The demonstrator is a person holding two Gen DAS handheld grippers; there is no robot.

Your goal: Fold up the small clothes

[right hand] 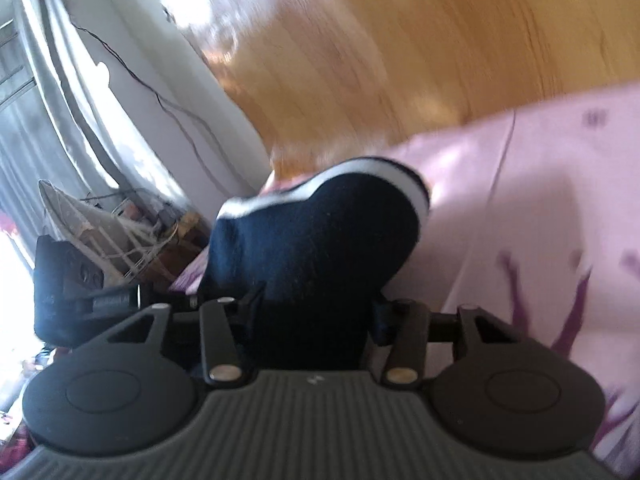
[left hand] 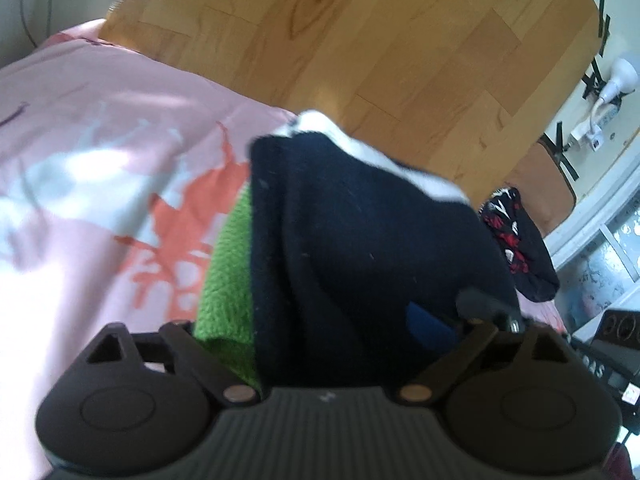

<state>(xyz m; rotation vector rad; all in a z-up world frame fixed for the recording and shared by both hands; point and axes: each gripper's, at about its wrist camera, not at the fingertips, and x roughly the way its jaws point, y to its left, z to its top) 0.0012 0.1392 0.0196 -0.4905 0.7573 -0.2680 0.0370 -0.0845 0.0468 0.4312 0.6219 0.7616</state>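
A dark navy garment with a white trim (left hand: 352,248) hangs from my left gripper (left hand: 336,344), which is shut on it; the cloth covers the fingers. A green cloth (left hand: 228,276) lies under it on the pink bed sheet (left hand: 100,152). In the right wrist view the same navy garment with its white edge (right hand: 316,240) is bunched between the fingers of my right gripper (right hand: 312,320), which is shut on it above the pink sheet (right hand: 540,220). The other gripper (right hand: 64,300) shows at the left.
A black and red patterned garment (left hand: 516,248) lies at the right on the bed. Wooden floor (left hand: 360,40) lies beyond the bed's edge. A white wall with cables (right hand: 160,92) and a cluttered pile (right hand: 120,232) stand at the left.
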